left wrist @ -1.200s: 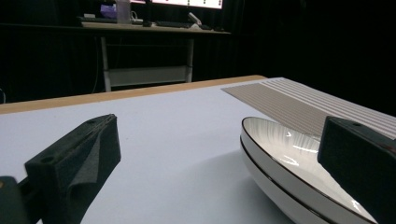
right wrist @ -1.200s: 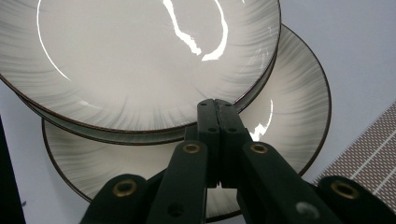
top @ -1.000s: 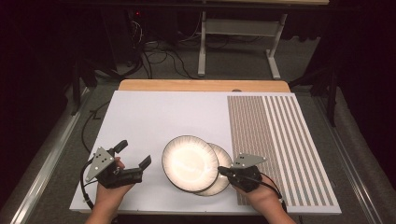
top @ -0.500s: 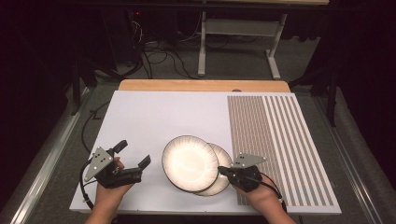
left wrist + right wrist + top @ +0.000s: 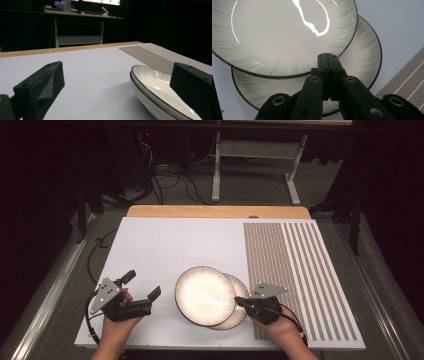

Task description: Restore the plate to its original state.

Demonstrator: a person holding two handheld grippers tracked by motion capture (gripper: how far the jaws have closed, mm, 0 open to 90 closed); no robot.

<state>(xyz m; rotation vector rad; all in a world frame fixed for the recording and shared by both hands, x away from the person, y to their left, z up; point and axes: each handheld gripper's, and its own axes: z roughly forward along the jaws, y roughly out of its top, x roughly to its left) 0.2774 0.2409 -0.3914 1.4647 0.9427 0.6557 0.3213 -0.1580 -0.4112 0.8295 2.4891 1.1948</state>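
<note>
Two pale, dark-rimmed plates lie overlapped near the front of the white board. The upper plate [image 5: 205, 296] [image 5: 282, 32] rests partly on the lower plate [image 5: 240, 314] [image 5: 362, 57], which sticks out to the right. My right gripper [image 5: 239, 301] [image 5: 327, 56] is shut, jaws pressed together with nothing between them. Its tips hover over the lower plate, right at the upper plate's rim. My left gripper [image 5: 143, 284] [image 5: 116, 87] stands open to the left of the plates with nothing between its jaws. In the left gripper view the stacked plates [image 5: 155, 85] sit partly behind its right jaw.
The white board [image 5: 175, 245] covers most of the table, with a striped mat [image 5: 295, 265] along its right side. A strip of wooden tabletop [image 5: 215, 211] shows at the far edge. Beyond it are floor cables and a metal desk frame [image 5: 250, 155].
</note>
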